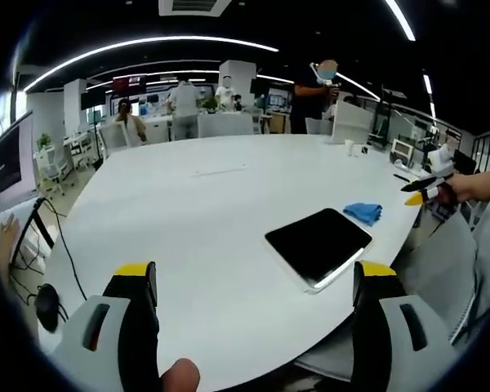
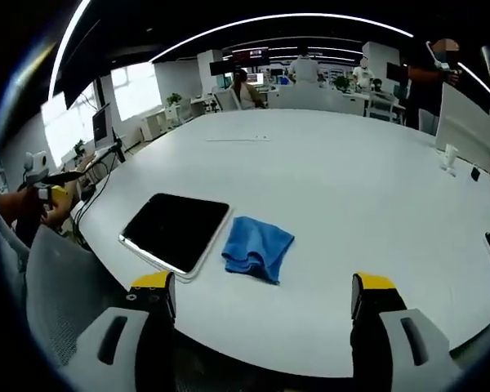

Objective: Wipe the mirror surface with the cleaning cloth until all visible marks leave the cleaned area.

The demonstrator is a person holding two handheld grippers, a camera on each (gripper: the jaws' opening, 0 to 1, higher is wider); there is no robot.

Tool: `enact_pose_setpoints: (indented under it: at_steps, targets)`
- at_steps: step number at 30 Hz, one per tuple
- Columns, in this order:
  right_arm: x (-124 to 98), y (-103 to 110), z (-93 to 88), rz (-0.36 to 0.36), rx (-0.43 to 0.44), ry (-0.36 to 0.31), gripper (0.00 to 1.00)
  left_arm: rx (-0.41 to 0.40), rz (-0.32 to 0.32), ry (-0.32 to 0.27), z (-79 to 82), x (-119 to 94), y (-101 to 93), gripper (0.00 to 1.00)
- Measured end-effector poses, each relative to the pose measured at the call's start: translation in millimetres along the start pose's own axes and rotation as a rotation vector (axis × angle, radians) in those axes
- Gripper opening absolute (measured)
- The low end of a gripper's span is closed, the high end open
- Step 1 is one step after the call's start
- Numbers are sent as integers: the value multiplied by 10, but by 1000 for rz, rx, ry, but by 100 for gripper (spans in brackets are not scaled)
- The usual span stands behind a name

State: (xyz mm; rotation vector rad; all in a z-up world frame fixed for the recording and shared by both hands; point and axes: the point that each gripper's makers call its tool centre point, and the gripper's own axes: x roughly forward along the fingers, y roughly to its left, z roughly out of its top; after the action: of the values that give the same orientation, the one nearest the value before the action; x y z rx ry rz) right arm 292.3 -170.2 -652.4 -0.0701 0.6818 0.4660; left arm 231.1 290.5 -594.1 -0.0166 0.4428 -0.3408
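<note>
On the table [image 2: 327, 188], the cloth [image 2: 258, 247] lies just beside the mirror [image 2: 176, 230]; both grippers [image 1: 257, 282] [image 2: 265, 294] gape wide, holding nothing.

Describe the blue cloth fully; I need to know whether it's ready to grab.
The blue cloth is a soft, crumpled fabric bundle, loosely folded rather than spread flat. It lies on the white table just beside the dark, white-rimmed mirror, near one of its corners; whether they touch is unclear. Nothing grips it.
</note>
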Motion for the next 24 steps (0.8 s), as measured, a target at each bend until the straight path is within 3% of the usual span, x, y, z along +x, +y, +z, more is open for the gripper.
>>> enact_pose_setpoints:
  at_steps: [14,18,24]
  targets:
    - [-23,-33,137,-32,7,-45,98,22,-14,-12,64,28,1,99]
    - [-3,-20,145,-30,3,-48,98,24,-23,6,30,16,-9,99]
    - [38,-16,217,-28,28,-43,94,22,-4,-13,72,-6,20,99]
